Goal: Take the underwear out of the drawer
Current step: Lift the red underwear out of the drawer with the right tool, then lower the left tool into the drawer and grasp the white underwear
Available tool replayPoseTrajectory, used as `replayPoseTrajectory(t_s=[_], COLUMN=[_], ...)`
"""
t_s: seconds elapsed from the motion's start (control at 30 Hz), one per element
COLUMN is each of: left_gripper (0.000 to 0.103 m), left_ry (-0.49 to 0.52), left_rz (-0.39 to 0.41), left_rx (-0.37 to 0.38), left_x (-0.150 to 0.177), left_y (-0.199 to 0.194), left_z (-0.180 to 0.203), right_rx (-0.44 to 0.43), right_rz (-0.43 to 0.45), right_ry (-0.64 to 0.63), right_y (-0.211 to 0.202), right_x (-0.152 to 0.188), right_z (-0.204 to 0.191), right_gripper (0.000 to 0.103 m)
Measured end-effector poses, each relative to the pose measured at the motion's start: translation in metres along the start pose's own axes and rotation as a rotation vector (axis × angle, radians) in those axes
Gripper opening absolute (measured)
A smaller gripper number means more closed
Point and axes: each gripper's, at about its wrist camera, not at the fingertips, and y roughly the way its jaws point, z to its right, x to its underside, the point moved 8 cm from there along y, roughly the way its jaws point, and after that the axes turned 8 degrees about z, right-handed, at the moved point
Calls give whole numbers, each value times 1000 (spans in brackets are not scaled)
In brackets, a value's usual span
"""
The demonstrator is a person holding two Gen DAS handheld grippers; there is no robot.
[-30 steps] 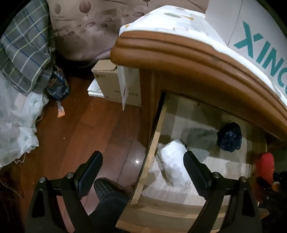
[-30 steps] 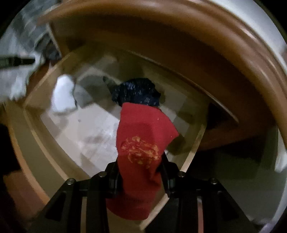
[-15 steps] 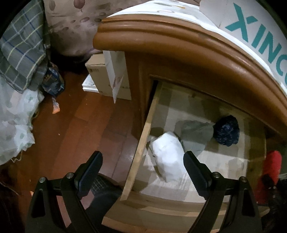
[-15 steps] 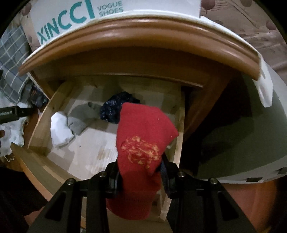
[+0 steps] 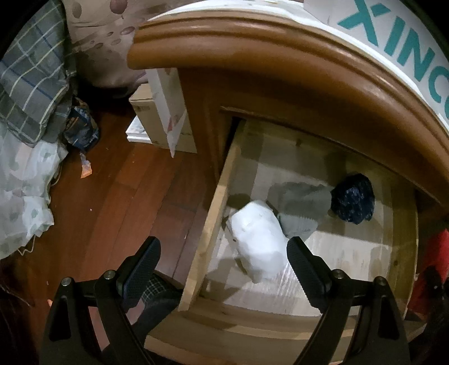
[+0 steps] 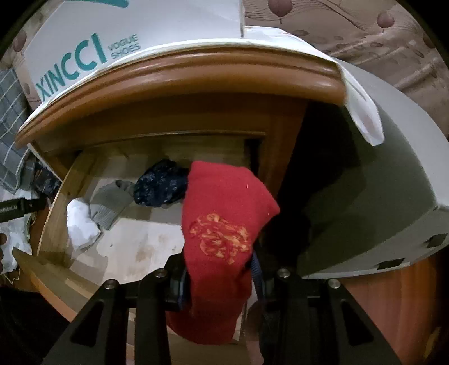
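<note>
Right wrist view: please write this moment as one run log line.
right gripper: shut on red underwear | left gripper: open, empty | drawer: open

— What lettering are you seeing from your right wrist camera?

— You're looking at a white shoe box (image 6: 134, 25) sitting on the wooden cabinet (image 6: 179, 75); it's showing "XINCCI" in large teal capitals, with "VOGUE SHOES" in small grey letters beside it.

— And from your left?

— The same shoe box (image 5: 373, 36) is showing only "XINC" before the edge is cutting it off. Nothing else is reading clearly.
</note>
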Motion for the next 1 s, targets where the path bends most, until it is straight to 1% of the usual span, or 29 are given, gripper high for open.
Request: replayPoseTrajectory(t_s=[0.1, 0.3, 0.43, 0.53, 0.63, 0.8, 0.9, 1.0], left_gripper=[90, 90, 90, 89, 87, 87, 83, 82], left_ry=[9, 25, 39, 5, -43, -44, -77, -112], left_rz=[-8, -32, -98, -151, -181, -219, -272, -299], left_rx=[1, 43, 77, 109, 99, 53, 53, 53], left_x=[2, 6, 14, 17, 16, 18, 25, 27], left_y=[2, 5, 15, 23, 29, 42, 53, 60], left_z=[3, 14, 24, 30, 30, 35, 38, 38], right_rx=[13, 27, 12, 3, -8, -9, -17, -24], right_rz=[11, 29, 36, 36, 35, 49, 41, 38], right_ry=[30, 80, 120, 123, 130, 156, 182, 183], right_y=[-4, -10, -13, -12, -12, -18, -17, -17], right_x=[-2, -4, -7, -7, -7, -10, -9, -9], right_z=[8, 23, 29, 28, 28, 33, 37, 36], right_gripper=[36, 36, 37, 37, 37, 37, 37, 37])
